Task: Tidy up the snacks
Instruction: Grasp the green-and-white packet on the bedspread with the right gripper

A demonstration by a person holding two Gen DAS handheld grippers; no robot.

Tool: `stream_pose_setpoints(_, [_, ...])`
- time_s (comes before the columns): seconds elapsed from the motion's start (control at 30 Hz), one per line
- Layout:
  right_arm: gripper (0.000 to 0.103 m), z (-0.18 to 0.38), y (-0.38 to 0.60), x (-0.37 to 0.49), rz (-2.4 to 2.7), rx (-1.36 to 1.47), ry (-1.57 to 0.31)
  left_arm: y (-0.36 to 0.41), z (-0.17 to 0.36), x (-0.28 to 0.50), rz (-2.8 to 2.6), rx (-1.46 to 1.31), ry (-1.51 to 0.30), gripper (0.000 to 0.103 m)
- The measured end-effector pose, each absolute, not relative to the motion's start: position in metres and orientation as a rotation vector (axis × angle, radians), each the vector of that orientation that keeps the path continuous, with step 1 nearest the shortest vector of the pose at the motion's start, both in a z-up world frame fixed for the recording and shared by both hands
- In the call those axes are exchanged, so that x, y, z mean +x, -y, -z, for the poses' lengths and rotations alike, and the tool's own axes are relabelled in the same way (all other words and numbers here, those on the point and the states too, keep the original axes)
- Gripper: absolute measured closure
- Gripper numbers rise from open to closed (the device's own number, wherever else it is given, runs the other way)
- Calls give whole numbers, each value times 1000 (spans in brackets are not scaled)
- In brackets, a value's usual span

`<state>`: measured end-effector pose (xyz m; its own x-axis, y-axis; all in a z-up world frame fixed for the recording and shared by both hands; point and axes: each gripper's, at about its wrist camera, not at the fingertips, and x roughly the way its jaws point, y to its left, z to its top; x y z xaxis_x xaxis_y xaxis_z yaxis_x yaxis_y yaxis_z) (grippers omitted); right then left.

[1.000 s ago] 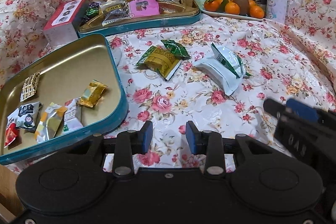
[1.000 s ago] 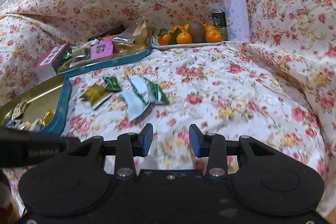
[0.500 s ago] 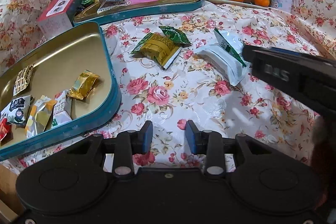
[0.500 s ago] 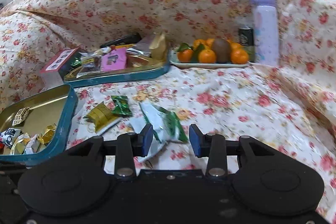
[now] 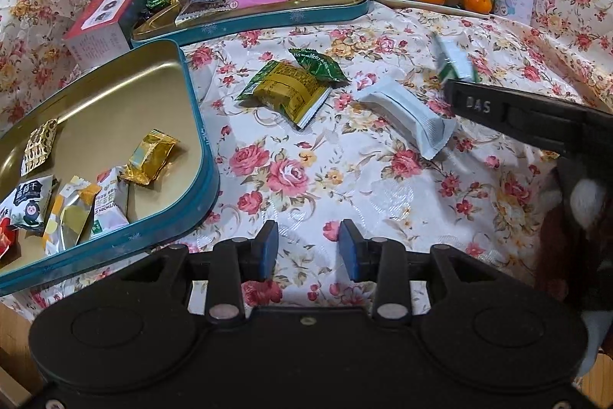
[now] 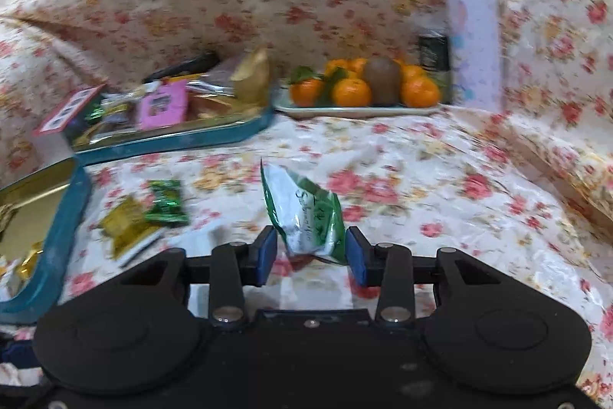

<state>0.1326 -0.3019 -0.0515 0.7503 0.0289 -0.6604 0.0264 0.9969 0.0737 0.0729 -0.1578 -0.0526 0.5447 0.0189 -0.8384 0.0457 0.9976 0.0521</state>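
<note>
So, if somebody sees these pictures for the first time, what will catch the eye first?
Probably the green and white snack packet standing up between the fingers of the right gripper, in the middle of the flowered cloth. Next, the bright oranges on a plate at the back, beside a tall lilac bottle. At the left, the gold tin with a few wrapped sweets also stands out.
</note>
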Motion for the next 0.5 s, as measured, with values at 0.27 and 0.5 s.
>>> stream_pose_setpoints(0.27, [58,61,310,138,30,34,-700,156,45,85,29,33,-1002,58])
stream_pose_setpoints(0.5, [57,64,318,137,26,83,-668,163,32,106,42,21,-976,58])
